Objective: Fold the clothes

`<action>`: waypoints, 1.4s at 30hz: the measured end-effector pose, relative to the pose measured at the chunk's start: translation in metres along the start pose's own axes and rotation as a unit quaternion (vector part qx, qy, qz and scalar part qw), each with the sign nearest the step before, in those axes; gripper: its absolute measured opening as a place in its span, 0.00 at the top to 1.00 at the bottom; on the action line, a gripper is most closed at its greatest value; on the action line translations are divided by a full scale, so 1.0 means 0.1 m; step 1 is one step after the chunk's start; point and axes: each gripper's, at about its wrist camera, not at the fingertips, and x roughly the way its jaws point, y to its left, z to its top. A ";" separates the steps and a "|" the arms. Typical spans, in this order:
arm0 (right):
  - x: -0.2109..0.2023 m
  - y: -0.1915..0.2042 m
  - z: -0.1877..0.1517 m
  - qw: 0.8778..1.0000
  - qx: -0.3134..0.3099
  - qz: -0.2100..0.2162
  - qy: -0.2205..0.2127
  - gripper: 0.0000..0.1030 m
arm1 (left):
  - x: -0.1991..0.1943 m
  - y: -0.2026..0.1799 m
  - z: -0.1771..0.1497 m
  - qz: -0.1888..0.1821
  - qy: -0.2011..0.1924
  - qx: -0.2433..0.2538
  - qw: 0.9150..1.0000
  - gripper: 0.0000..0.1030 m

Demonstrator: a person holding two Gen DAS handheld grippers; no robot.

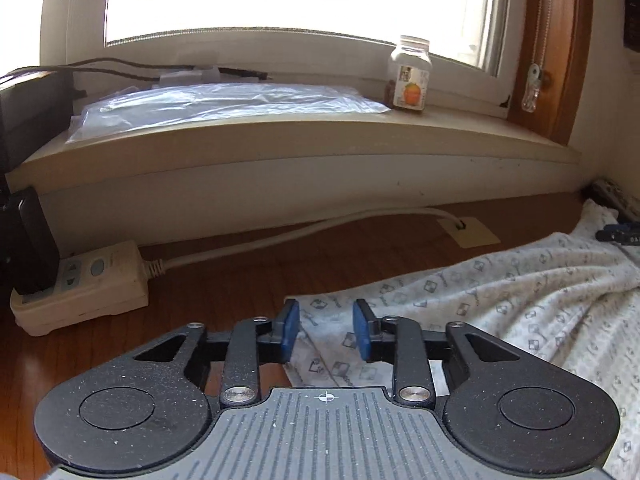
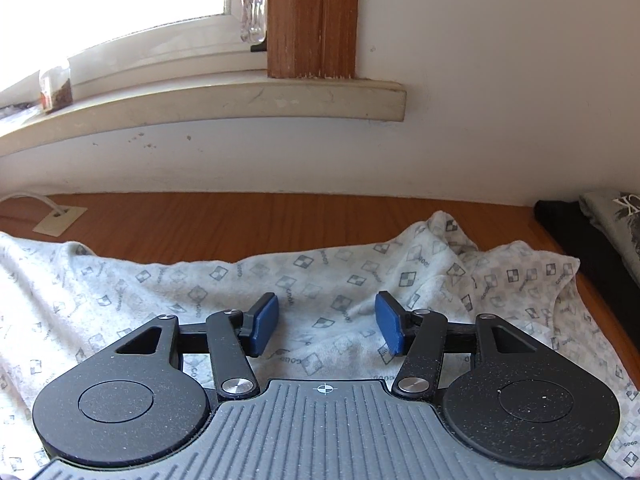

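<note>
Both the left tongs [image 1: 326,330] and right tongs [image 2: 327,322] hang open over the patterned shirt [image 2: 248,280], seemingly between folds; next, pinch its edge.

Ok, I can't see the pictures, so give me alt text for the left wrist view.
The left gripper, jaws open, hovers over the corner of a white patterned garment on a wooden table; beyond, a power strip and a windowsill jar.

Garment [image 1: 520,300] spread on tabletop [image 1: 240,264], power strip [image 1: 84,284] to its left, jar [image 1: 409,76] on windowsill [image 1: 280,140] behind
</note>
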 end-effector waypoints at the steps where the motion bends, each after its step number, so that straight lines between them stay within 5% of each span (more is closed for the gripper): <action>1: -0.01 0.01 0.00 1.000 -0.002 -0.001 -0.002 0.47 | -0.05 -0.04 -0.02 0.001 -0.004 0.005 1.000 0.59; 6: -0.22 0.17 -0.02 0.999 -0.039 0.011 -0.020 0.47 | -0.23 -0.35 -0.11 -0.021 -0.007 0.052 0.998 0.41; 10: -0.51 0.44 -0.09 0.995 -0.080 0.047 -0.025 0.47 | -0.31 -0.62 -0.24 -0.046 -0.009 0.081 0.996 0.41; 15: -0.79 0.81 -0.17 0.988 -0.112 0.107 -0.024 0.50 | -0.33 -0.90 -0.35 -0.073 -0.025 0.114 0.990 0.62; 20: -0.83 1.23 -0.22 0.975 -0.162 0.154 -0.006 0.58 | -0.15 -1.16 -0.37 -0.072 -0.012 0.160 0.984 0.62; 26: -0.75 1.35 -0.27 0.970 -0.189 0.153 0.013 0.60 | 0.10 -1.23 -0.33 -0.072 0.013 0.174 0.982 0.55; 28: -0.73 1.31 -0.26 0.971 -0.182 0.152 0.015 0.77 | 0.14 -1.21 -0.32 -0.077 0.014 0.171 0.982 0.60; 30: -0.73 1.25 -0.24 0.973 -0.171 0.154 0.013 0.90 | 0.09 -1.16 -0.31 -0.090 0.007 0.161 0.983 0.96; 35: -0.90 1.15 -0.17 0.972 -0.173 0.158 -0.012 0.94 | -0.29 -1.25 -0.32 -0.097 -0.028 0.178 0.979 0.96; 38: -1.05 1.12 -0.15 0.970 -0.179 0.162 -0.023 0.94 | -0.48 -1.37 -0.39 -0.101 -0.022 0.200 0.974 0.96; 42: -1.00 1.13 -0.30 0.966 -0.192 0.171 0.017 0.94 | -0.51 -1.44 -0.56 -0.100 0.010 0.217 0.971 0.88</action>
